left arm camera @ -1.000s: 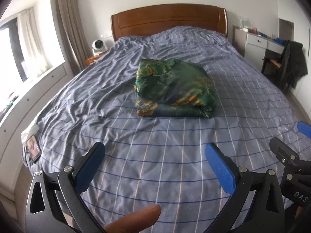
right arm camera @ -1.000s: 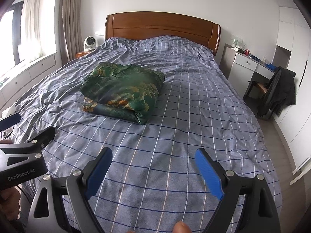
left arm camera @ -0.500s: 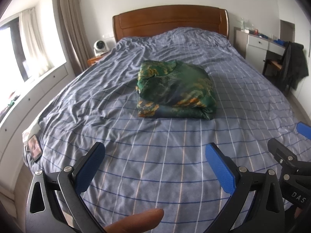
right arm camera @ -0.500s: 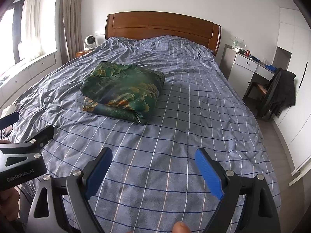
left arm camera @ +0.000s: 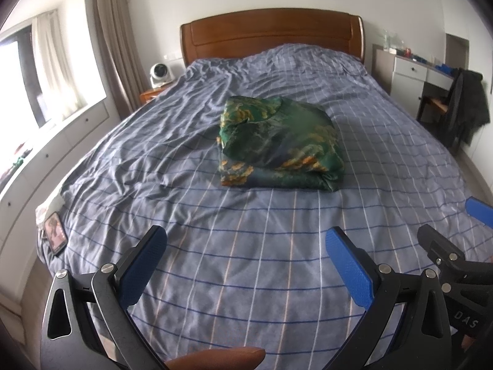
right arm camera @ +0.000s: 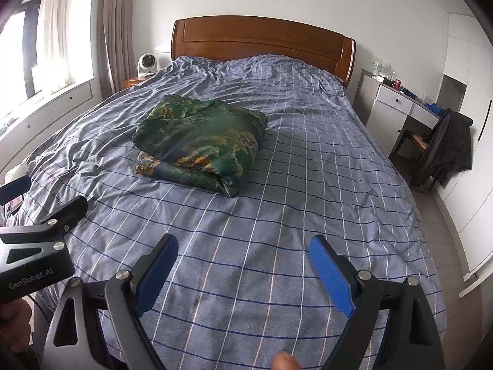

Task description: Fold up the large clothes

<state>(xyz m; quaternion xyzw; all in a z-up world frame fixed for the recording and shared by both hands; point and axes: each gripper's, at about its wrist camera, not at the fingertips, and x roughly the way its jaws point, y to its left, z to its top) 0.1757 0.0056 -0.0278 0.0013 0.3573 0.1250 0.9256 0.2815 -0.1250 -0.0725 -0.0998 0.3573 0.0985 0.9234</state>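
Silky green folded garment (left arm camera: 280, 145) on wrinkled checked bedspread (left arm camera: 246, 246).

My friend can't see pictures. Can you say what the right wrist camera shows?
A folded green cloth lies on a bed with a blue checked cover. The right gripper hangs open above the near end, holding nothing.

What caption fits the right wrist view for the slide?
Open right tongs hover over the blue checked bedspread, facing a folded green patterned silky garment lying mid-bed; left tongs alongside.
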